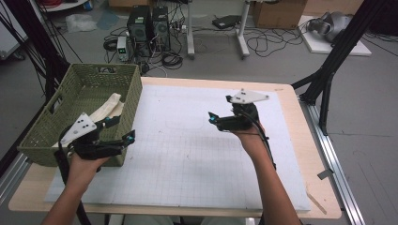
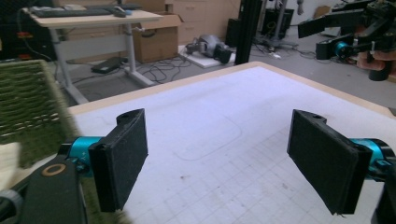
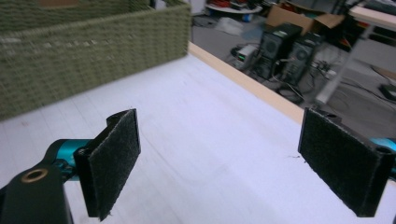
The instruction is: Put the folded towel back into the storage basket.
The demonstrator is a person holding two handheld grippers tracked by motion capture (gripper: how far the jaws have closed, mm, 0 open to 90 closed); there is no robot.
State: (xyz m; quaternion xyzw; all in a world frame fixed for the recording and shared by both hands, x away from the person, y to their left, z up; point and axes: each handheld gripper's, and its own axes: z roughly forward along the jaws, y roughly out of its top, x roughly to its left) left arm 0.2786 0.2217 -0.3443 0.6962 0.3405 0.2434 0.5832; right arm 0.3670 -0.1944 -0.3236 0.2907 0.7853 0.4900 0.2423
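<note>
Cloth [image 1: 109, 108]: lying folded inside the green basket [image 1: 89, 84], draping up against its near right wall; cream-white, soft-looking, one corner rising above the rim in the high view; peeking in as a pale blur at the lower left edge of the left gripper view.

Basket: sitting on the left end of the white mat [image 1: 187, 140], woven sides, cut-out handle facing left; filling the upper left of the right gripper view [image 3: 93, 46] as a blurred green wall.

Left gripper [image 1: 119, 130]: hovering just beside the basket's near right corner, jaws spread wide and holding nothing; pads [image 2: 122, 163] showing clean, with bare mat between them.

Right gripper [image 1: 212, 117]: hanging above the middle of the mat, well apart from the basket, jaws likewise spread wide, empty; pads [image 3: 112, 161] pointing towards the basket; also appearing at the upper right of the left gripper view [image 2: 355, 32].

Step in hand, judged: appearing to be a reach for the cloth, or the moment just beside it.

Doing it well: swinging the left gripper over the rim rather than through the weave; dropping onto the raised corner; pinching fabric alone, not the wall.

Risk: snagging the weave and dragging the light basket along.

Table [image 1: 291, 93]: pale wood edge framing the mat.
</note>
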